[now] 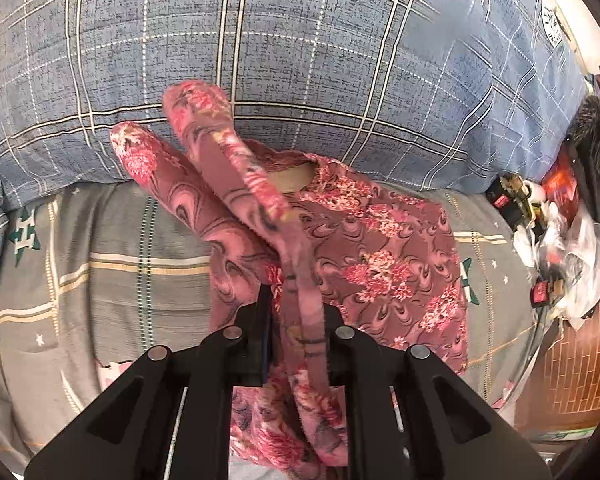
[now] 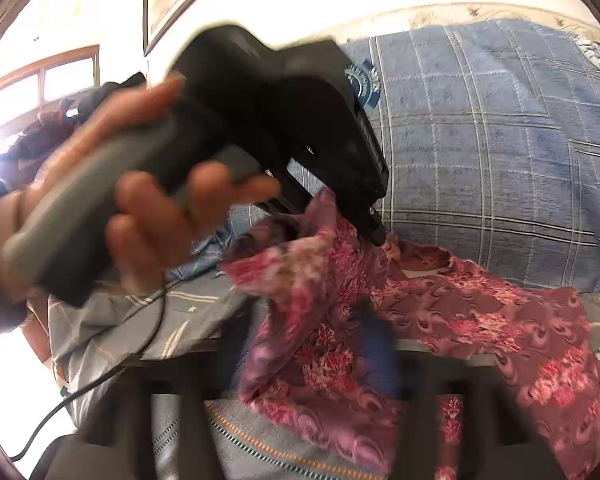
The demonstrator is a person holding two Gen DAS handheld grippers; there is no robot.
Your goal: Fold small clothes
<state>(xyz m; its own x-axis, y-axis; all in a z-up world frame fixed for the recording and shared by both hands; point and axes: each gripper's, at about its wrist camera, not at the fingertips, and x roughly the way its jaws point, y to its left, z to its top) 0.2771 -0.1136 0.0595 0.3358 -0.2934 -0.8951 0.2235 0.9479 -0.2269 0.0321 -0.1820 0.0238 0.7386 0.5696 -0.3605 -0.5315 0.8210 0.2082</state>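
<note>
A small pink floral garment (image 1: 384, 264) lies on a bed, its two sleeves (image 1: 204, 148) flipped up to the left. My left gripper (image 1: 296, 312) is shut on a fold of its cloth, which runs between the fingers. In the right wrist view the same garment (image 2: 480, 312) spreads to the right, and the left gripper (image 2: 372, 224), held by a hand (image 2: 140, 216), pinches its lifted edge. My right gripper (image 2: 320, 356) is blurred at the bottom, with cloth bunched between its fingers; a blue pad (image 2: 376, 344) shows.
A blue plaid quilt (image 1: 300, 48) is piled behind the garment. A grey plaid sheet (image 1: 120, 264) covers the bed. Clutter with plastic bags (image 1: 560, 240) sits at the right edge. A black cable (image 2: 112, 360) trails at the left.
</note>
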